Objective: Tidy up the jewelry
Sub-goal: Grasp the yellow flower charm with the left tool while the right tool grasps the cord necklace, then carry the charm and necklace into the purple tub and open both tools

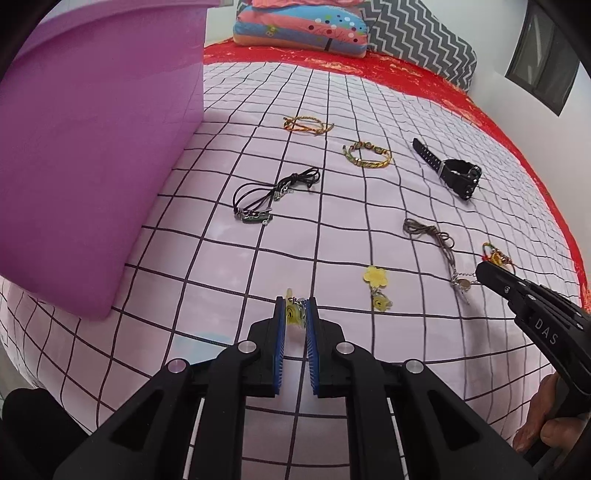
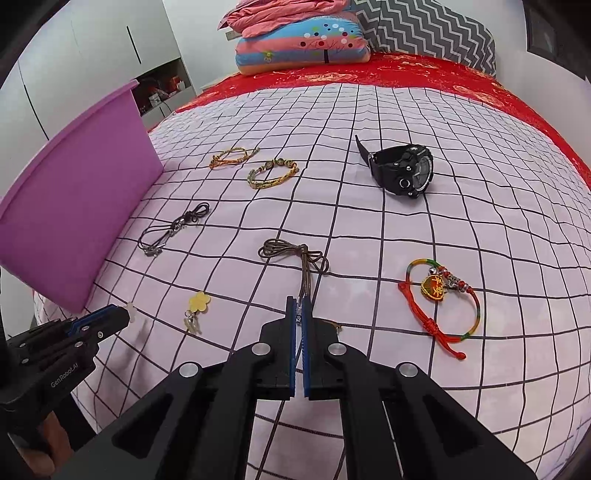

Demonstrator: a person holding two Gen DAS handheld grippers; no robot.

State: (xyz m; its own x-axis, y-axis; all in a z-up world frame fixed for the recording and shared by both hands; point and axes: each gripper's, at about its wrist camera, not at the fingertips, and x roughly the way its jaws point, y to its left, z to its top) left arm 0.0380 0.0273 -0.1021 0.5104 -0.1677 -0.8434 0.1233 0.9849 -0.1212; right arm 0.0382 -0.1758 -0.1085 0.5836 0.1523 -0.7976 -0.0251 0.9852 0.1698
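A purple bin [image 2: 74, 206] with smooth plastic walls stands at the far left on the pink checked bedspread [image 2: 369, 221]; only its outer wall shows, so its contents cannot be seen. The left gripper [image 1: 295, 308] is clamped narrowly on a yellow translucent charm [image 1: 293, 314], of which only a smiley face and a pale tip show between the blue ribbed pads; the right gripper [image 2: 299, 308] is pinched shut on the near end of a brown cord necklace [image 2: 295, 254], whose loops and knot trail away on the fabric; whatever hangs at the gripped end is hidden by the jaws. A second yellow flower charm [image 2: 198, 304] lies between the two grippers. To the right lies a red and rainbow braided bracelet [image 2: 443, 299] with a gold heart pendant. Farther off lie a black cord necklace [image 2: 173, 229], two woven gold-toned bracelets [image 2: 273, 173] and a chunky black watch [image 2: 404, 170]; striped and zigzag pillows [image 2: 332, 33] sit on a red sheet at the far end.
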